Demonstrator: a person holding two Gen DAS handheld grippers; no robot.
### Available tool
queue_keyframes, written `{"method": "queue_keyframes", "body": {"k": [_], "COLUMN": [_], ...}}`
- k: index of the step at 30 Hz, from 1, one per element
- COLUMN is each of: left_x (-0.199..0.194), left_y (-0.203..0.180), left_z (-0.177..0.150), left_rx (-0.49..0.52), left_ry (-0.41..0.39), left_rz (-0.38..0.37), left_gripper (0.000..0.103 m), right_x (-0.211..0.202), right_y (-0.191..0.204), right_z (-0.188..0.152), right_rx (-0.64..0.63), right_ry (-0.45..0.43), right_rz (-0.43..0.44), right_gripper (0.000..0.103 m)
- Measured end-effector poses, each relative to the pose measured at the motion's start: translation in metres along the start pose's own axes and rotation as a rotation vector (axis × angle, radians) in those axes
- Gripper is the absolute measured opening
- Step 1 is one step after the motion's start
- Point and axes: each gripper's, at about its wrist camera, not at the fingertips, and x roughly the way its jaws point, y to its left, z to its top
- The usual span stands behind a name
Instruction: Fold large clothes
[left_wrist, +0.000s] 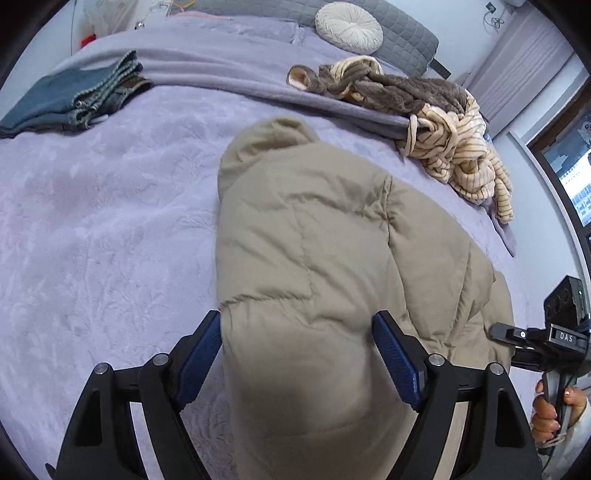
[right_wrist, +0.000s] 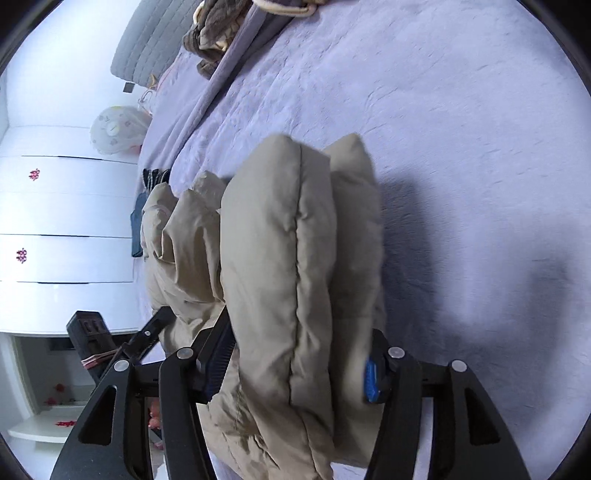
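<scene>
A beige puffer jacket (left_wrist: 314, 236) lies on the lavender bed (left_wrist: 110, 221). My left gripper (left_wrist: 297, 332) is shut on a thick fold of the jacket, which bulges between its blue pads. In the right wrist view my right gripper (right_wrist: 299, 350) is shut on several stacked layers of the same jacket (right_wrist: 280, 266), held on edge above the bed (right_wrist: 461, 147). The right gripper also shows at the right edge of the left wrist view (left_wrist: 546, 339), beside the jacket. The left gripper (right_wrist: 122, 343) shows at the lower left of the right wrist view.
Folded jeans (left_wrist: 70, 99) lie at the far left of the bed. A crumpled striped brown and cream garment (left_wrist: 424, 114) lies at the far right, near a round cream cushion (left_wrist: 349, 26) and a grey headboard (left_wrist: 402, 33). White cabinets (right_wrist: 62, 221) stand beside the bed.
</scene>
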Motion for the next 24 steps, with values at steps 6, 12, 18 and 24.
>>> {"method": "queue_keyframes", "body": {"k": [6, 12, 18, 24], "left_x": [-0.006, 0.032, 0.049, 0.049], "left_y": [-0.001, -0.047, -0.085, -0.096], "left_z": [0.028, 0.029, 0.016, 0.006], "left_rx": [0.016, 0.1, 0.192, 0.252], "left_ry": [-0.077, -0.04, -0.025, -0.016], "left_rz": [0.045, 0.098, 0.141, 0.164], "left_gripper": [0.084, 0.084, 0.084, 0.084], "right_x": [-0.049, -0.012, 0.03, 0.043], "right_y": [0.02, 0.108, 0.084, 0.047], "right_z": [-0.012, -0.021, -0.039, -0.047], "right_rx": [-0.074, -0.206, -0.19, -0.098], "right_ry": [-0.185, -0.106, -0.029, 0.008], "right_rz": [-0.048, -0.02, -0.166, -0.154], "right_gripper": [0.012, 0.012, 0.011, 0.001]}}
